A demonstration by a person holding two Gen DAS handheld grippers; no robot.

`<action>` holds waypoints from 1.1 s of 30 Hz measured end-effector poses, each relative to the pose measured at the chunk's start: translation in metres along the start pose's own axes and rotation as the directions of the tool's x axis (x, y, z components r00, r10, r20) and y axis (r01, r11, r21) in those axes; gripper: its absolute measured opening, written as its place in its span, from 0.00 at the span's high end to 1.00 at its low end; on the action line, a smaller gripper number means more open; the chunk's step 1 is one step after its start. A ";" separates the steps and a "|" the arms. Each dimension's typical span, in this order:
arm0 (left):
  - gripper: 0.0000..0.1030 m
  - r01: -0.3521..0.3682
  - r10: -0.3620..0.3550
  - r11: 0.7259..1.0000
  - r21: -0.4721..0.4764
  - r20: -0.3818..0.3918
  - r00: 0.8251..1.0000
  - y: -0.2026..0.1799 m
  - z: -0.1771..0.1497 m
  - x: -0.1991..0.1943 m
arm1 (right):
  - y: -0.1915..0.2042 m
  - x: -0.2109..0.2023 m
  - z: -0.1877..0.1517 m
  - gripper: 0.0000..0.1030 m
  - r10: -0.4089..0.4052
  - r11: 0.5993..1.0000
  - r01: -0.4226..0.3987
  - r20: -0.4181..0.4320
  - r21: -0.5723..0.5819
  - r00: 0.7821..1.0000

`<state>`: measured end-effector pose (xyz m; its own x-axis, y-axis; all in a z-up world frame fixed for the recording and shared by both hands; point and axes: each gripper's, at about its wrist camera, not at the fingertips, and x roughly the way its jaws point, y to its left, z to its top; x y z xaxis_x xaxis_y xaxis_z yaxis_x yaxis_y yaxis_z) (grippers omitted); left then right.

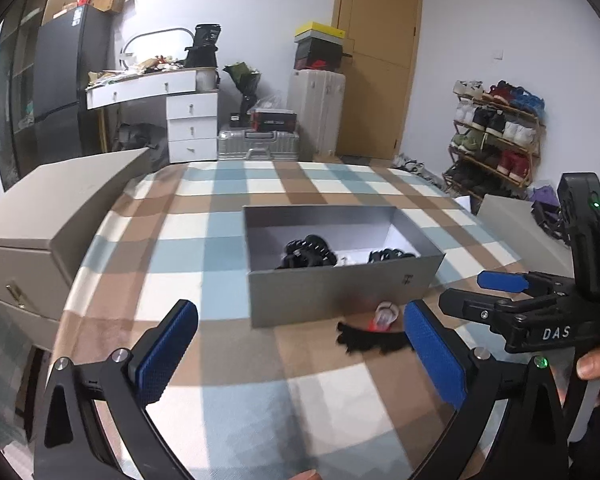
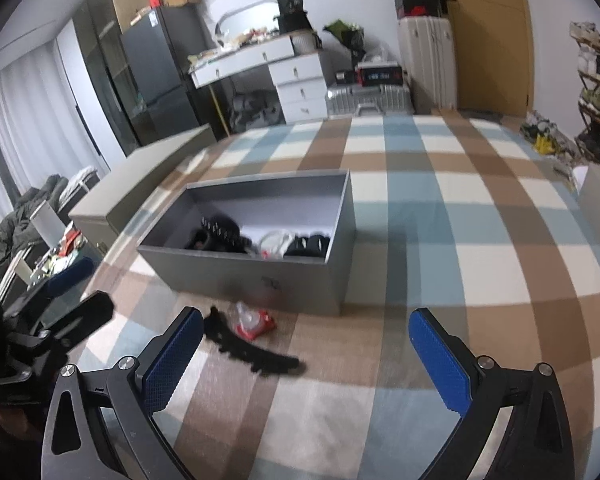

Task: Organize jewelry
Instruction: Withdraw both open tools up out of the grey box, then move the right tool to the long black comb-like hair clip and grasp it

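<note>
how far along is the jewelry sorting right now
Partly done: several black hair clips already lie in the grey box. Nothing is in hand; the left claw and right claw are both open and empty. Left: the black comb clip and the small red packet on the plaid cloth.

One open grey box (image 2: 260, 280) is seen on one plaid cloth (image 2: 440, 240). Two black hair clips (image 1: 309, 251) and one white item (image 2: 274, 240) are counted inside the box. In front of the box, one black comb-like clip (image 2: 252, 350) and one small red and clear packet (image 2: 252, 322) are seen.
</note>
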<state>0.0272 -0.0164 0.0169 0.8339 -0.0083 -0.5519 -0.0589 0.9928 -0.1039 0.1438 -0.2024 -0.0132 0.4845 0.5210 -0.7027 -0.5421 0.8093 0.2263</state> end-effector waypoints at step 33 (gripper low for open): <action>0.02 -0.018 0.012 0.999 -0.030 -0.182 0.983 0.023 -0.028 0.018 | 0.044 0.055 -0.019 0.00 -0.171 0.975 0.148 -0.137 -0.163 0.976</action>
<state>0.0259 0.0030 -0.0184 0.7193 -0.0175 -0.6945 -0.0903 0.9888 -0.1185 0.1332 -0.1431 -0.0548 0.4715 0.3333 -0.8164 -0.5693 0.8221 0.0069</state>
